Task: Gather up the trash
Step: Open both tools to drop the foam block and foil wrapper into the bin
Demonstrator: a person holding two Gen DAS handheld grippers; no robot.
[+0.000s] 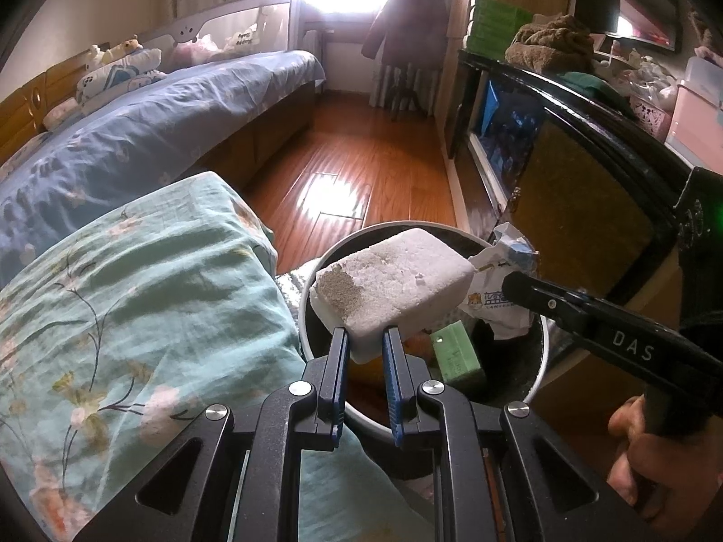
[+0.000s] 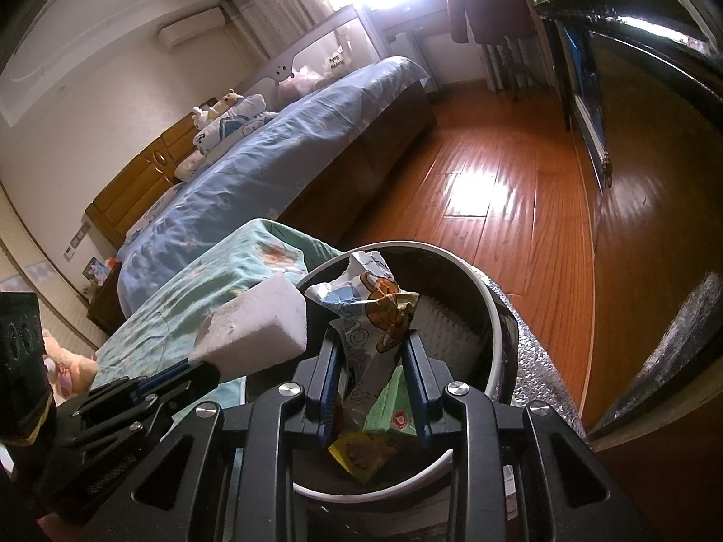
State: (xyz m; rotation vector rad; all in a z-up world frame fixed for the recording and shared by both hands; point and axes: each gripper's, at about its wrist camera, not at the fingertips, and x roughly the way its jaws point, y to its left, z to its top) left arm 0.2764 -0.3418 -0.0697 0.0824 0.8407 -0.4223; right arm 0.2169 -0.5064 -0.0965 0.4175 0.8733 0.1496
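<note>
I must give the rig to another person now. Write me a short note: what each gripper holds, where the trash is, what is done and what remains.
Left gripper: shut on the white foam block, held above the trash bin.
Right gripper: shut on the crumpled cartoon wrapper, also above the bin's opening.
Already in the bin: a green carton and a yellow packet.
Left to do: open both grippers so the block and wrapper drop in, probably one at a time.

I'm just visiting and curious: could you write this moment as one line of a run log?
left gripper: shut on foam block | right gripper: shut on crumpled wrapper | both over trash bin | bin holds green carton
</note>
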